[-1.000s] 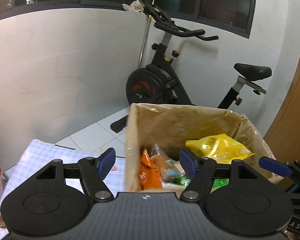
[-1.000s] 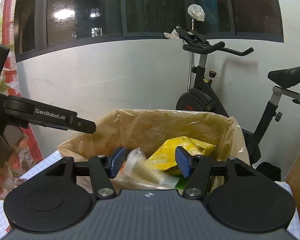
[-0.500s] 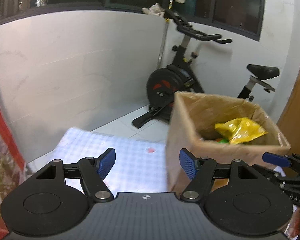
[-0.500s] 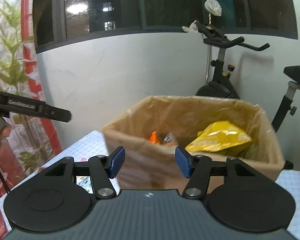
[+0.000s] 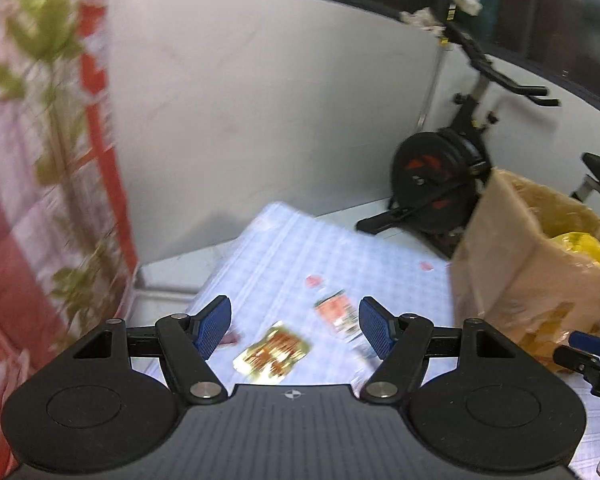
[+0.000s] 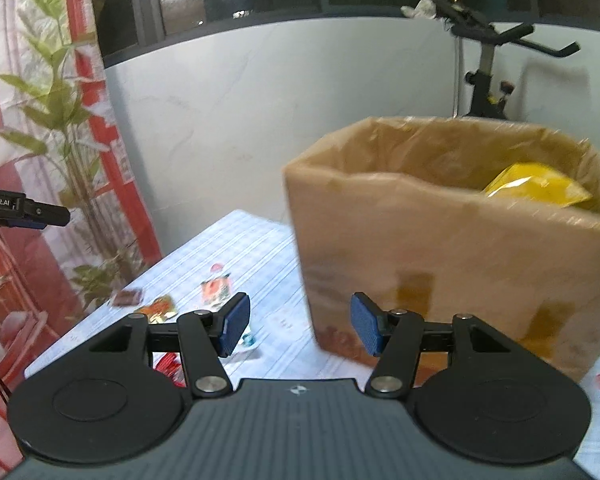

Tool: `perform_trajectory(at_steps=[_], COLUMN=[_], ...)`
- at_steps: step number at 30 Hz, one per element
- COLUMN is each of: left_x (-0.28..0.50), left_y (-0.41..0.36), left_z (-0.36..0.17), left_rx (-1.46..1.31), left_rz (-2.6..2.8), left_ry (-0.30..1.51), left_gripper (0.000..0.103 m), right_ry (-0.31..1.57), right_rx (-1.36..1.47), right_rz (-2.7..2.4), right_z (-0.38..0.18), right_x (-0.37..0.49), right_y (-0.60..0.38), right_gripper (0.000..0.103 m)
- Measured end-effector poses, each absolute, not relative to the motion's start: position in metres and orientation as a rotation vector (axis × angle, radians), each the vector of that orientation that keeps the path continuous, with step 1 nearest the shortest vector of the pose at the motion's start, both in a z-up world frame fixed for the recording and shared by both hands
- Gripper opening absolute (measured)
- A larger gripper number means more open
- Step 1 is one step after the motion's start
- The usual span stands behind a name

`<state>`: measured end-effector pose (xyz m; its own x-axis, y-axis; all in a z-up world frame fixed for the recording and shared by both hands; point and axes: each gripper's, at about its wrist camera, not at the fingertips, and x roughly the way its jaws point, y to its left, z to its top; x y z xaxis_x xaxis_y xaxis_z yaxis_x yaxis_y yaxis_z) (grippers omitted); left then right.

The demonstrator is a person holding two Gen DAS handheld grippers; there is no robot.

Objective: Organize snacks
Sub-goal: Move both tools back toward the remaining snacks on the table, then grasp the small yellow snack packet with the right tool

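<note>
A brown cardboard box [image 6: 440, 256] lined with plastic stands on the checked tablecloth [image 5: 300, 248], a yellow bag [image 6: 536, 186] lying inside it. Small snack packets lie loose on the cloth: a gold-and-red one [image 5: 274, 352], an orange one [image 5: 336, 312], and a dark one [image 6: 127, 298]. My left gripper [image 5: 294, 326] hangs open above the gold and orange packets, nothing between its blue pads. My right gripper [image 6: 296, 328] is open and empty in front of the box's near left corner. The box [image 5: 532, 268] sits at the right in the left wrist view.
An exercise bike [image 5: 452, 184] stands on the floor behind the table by the white wall. A red-and-white curtain with a leaf print [image 6: 40, 152] hangs at the left. The left gripper's finger [image 6: 32, 212] juts in from the left edge of the right wrist view.
Both grippers have swung left, away from above the box. The left one now looks down at the loose packets on the cloth. Neither gripper's jaws changed.
</note>
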<state>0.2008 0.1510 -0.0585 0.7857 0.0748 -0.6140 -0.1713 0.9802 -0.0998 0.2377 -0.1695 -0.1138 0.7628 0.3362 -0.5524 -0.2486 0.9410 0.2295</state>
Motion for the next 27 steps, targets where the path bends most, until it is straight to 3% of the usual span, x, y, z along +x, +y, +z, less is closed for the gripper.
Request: perform_trajectory(at_steps=[15, 27], left_x=[0.155, 0.156], left_y=[0.179, 0.174], left_z=[-0.15, -0.172], left_rx=[-0.2, -0.175], left_rz=[0.246, 0.243], left_ry=[0.743, 0.756], left_gripper=[0.073, 0.073], right_ry=[0.813, 0.91], right_rx=[0.108, 0.014], right_rz=[0.411, 0.473], right_z=[-0.181, -0.214], right_x=[0.235, 0.229], right_y=[-0.13, -0.101], right_gripper=[0.059, 0.057])
